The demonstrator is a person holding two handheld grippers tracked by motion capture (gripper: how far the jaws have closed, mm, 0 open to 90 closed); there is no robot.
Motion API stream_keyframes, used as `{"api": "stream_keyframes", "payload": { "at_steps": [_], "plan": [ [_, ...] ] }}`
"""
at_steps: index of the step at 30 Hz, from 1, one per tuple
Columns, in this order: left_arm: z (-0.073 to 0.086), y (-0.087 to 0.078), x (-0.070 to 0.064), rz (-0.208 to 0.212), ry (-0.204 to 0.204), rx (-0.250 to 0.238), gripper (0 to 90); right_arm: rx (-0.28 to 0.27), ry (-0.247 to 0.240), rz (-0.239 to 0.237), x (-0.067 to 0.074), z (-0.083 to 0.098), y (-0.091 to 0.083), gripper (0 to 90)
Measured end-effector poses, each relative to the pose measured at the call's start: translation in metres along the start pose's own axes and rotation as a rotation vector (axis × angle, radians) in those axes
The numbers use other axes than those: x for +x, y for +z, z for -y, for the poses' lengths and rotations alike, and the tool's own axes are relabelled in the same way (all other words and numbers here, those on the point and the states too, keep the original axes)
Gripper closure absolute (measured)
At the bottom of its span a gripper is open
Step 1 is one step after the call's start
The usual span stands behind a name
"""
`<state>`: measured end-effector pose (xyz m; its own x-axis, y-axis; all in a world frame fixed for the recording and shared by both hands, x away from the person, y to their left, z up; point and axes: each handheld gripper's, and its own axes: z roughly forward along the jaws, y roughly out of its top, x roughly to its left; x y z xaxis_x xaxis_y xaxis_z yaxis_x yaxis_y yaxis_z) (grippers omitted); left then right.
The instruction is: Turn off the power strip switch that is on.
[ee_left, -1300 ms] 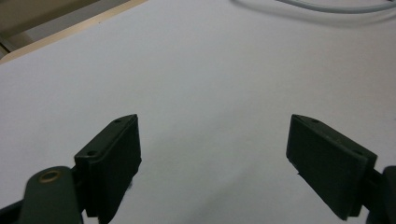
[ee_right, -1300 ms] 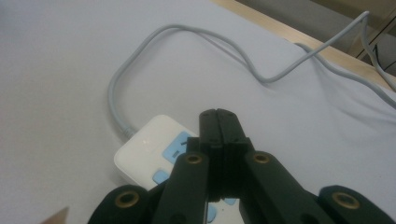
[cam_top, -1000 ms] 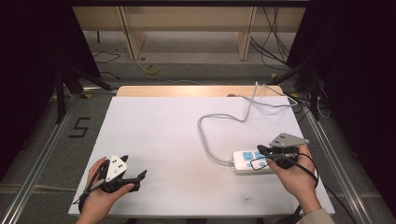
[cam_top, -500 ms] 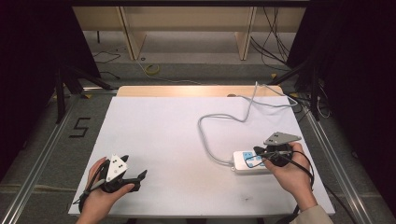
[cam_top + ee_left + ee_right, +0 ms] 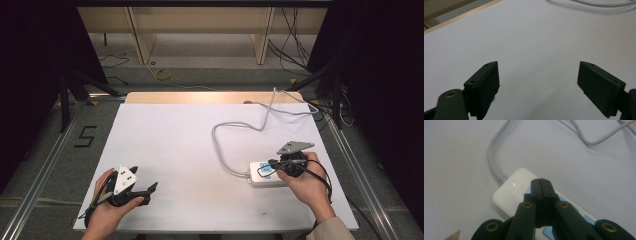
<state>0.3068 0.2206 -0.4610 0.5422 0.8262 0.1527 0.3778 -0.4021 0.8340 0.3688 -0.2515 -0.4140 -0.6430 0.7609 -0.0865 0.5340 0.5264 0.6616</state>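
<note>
Altogether two hand-held grippers, left hand-held gripper (image 5: 539, 87), right hand-held gripper (image 5: 541, 186), one power strip (image 5: 511, 192)

Left hand (image 5: 102, 210): comes in from the bottom left, wrapped around the gripper body, low near the front edge.
Left gripper (image 5: 539, 87): jaws stand wide apart, pointing toward the right and a little forward.
Right hand (image 5: 310, 187): comes in from the bottom right, a light sleeve at the wrist.
Right gripper (image 5: 541, 185): jaws pressed flat together with nothing between them, tips pointing down and leftward.
</note>
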Motion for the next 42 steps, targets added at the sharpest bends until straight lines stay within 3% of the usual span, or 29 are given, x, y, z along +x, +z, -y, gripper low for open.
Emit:
{"api": "stream_keyframes", "payload": {
  "at_steps": [15,42],
  "plan": [
    [0.0,0.0,0.0,0.002,0.001,-0.001,17.7,0.094,0.019,-0.044,0.003,-0.002,0.013,90.0],
    [0.0,0.001,-0.001,0.004,0.004,0.003,17.8,0.184,0.039,-0.067,0.001,-0.006,0.024,90.0]
  ]
}}
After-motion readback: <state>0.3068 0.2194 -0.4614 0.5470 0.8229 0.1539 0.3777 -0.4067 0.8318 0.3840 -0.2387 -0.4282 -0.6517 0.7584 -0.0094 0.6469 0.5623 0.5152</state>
